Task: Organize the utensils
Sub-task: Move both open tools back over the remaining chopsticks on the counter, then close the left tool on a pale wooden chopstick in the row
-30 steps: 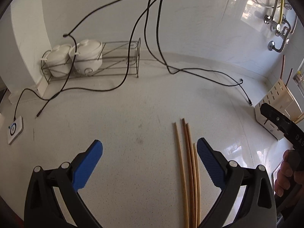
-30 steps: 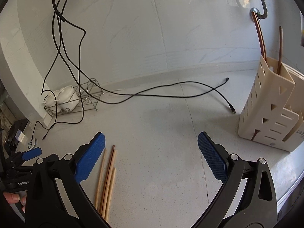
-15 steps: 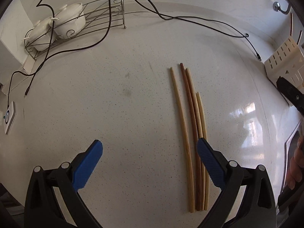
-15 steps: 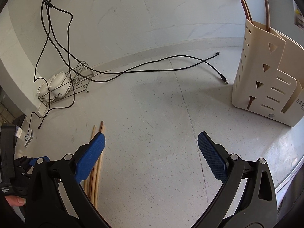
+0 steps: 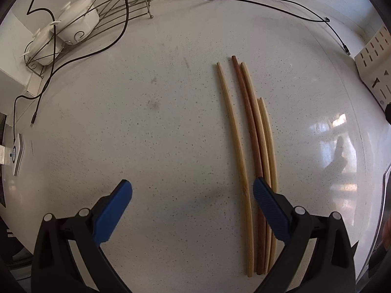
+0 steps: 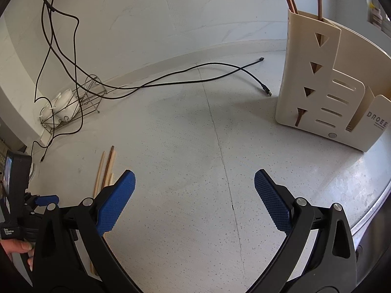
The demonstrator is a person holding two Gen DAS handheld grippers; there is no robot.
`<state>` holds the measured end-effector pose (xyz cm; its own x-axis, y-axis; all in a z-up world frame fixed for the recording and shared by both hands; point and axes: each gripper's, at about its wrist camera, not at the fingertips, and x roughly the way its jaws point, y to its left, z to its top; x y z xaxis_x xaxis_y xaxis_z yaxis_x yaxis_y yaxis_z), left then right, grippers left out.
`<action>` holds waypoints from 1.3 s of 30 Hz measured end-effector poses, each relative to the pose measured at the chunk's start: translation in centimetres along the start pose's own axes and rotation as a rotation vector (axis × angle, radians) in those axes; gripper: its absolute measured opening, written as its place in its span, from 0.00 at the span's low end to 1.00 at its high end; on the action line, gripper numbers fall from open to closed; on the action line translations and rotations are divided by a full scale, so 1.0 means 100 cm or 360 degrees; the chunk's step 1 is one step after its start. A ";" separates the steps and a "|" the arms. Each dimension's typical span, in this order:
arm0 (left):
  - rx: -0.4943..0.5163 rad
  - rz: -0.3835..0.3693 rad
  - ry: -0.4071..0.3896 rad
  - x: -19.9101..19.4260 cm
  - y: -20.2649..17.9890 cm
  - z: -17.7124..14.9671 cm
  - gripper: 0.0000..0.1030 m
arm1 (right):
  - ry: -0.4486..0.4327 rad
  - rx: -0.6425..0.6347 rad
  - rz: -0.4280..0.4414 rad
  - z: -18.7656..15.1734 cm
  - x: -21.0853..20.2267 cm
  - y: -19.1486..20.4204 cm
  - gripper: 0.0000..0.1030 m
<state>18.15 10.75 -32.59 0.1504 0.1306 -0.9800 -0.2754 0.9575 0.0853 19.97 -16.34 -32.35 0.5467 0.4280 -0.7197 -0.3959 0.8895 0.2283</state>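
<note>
Left wrist view shows your left gripper (image 5: pixel 192 190) with jaws wide apart and empty, its right pad over the chopsticks (image 5: pixel 254 146) lying bunched at centre right. Close now and you likely catch one stick and scatter the rest. Your right gripper (image 6: pixel 194 185) also gapes empty; the utensil holder (image 6: pixel 325 90) stands upper right.

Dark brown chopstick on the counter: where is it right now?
Left wrist view: the dark brown chopstick lies flat on the counter, second from left among the pale chopsticks, its near part behind the open left gripper's right finger.
</note>
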 end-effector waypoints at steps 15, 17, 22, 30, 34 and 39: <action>0.0005 -0.0044 0.0125 0.016 0.003 0.011 0.82 | -0.0107 -0.0078 -0.0131 0.006 -0.007 0.001 0.91; -0.0003 -0.0069 0.0144 0.018 0.006 0.012 0.80 | -0.0082 -0.0063 -0.0119 0.007 -0.004 0.001 0.91; -0.0027 -0.0130 0.0196 0.018 0.014 0.012 0.68 | -0.0049 -0.0043 -0.0096 0.010 0.002 0.002 0.91; -0.0027 -0.0121 0.0221 0.010 0.015 0.010 0.35 | -0.0052 -0.0052 -0.0065 0.018 0.002 0.012 0.91; -0.0025 -0.0104 0.0248 0.008 0.022 0.010 0.11 | -0.0043 -0.0071 -0.0044 0.022 0.003 0.020 0.91; -0.0074 -0.0200 0.0253 0.007 0.034 0.010 0.06 | 0.0081 -0.0057 0.0022 0.027 0.010 0.033 0.91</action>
<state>18.28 14.35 -32.80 0.0356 -0.0352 -0.9987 -0.3082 0.9503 -0.0445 21.13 -12.54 -30.54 0.5032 0.4309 -0.7491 -0.4300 0.8767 0.2154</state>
